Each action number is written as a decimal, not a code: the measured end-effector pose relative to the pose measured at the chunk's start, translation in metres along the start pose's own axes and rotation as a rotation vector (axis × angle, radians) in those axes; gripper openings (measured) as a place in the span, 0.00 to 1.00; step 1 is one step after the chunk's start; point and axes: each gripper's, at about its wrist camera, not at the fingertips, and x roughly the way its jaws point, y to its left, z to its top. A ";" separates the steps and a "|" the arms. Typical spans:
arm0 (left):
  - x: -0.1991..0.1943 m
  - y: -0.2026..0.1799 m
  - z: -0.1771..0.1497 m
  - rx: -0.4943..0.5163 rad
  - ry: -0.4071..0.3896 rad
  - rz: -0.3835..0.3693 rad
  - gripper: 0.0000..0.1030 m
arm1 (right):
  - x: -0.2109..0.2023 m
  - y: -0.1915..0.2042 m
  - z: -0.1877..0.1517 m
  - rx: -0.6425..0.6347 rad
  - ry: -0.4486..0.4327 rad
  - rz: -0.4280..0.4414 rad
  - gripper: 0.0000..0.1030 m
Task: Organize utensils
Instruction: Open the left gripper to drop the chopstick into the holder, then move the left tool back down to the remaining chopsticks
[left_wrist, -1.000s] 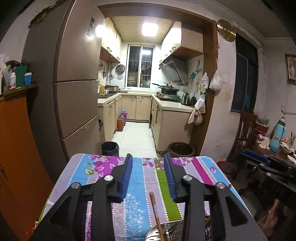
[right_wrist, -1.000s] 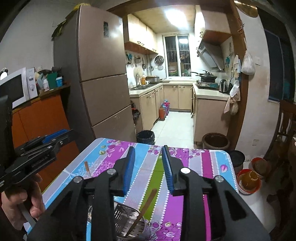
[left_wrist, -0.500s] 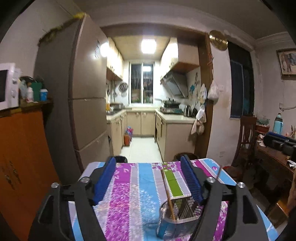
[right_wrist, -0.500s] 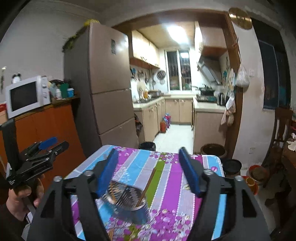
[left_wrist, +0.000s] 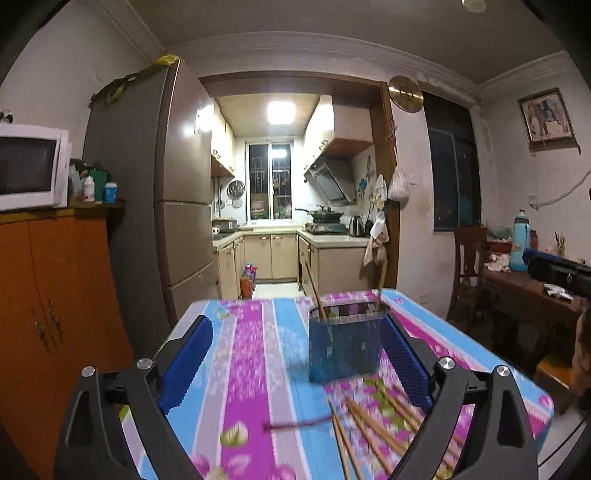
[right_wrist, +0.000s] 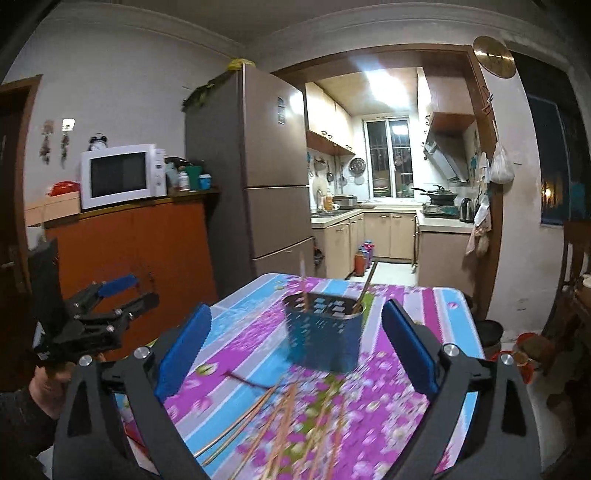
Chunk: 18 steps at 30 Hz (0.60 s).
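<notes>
Chopsticks (right_wrist: 291, 424) lie loose at six o'clock of the holder (right_wrist: 325, 332). Both tongs, left (left_wrist: 295, 369) and right (right_wrist: 295, 354), gape released, grasping nothing. A careless reach could tip that holder, I'd judge.

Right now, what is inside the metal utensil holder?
Two chopsticks stand in the utensil holder, leaning on its rim; its walls hide their lower ends and the bottom.

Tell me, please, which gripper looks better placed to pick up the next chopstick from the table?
Probably the right gripper. Its open jaws frame the loose chopsticks on the tablecloth in front of the utensil holder. The left gripper, also open, hangs off the table's left side.
</notes>
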 end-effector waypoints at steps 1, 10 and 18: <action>-0.006 -0.001 -0.010 0.007 0.006 0.007 0.89 | -0.006 0.003 -0.008 0.003 -0.006 0.003 0.88; -0.030 -0.007 -0.118 0.011 0.152 -0.022 0.89 | -0.010 0.017 -0.118 0.061 0.133 0.056 0.28; -0.031 -0.021 -0.181 0.036 0.277 -0.082 0.74 | 0.024 0.031 -0.199 0.034 0.308 0.033 0.15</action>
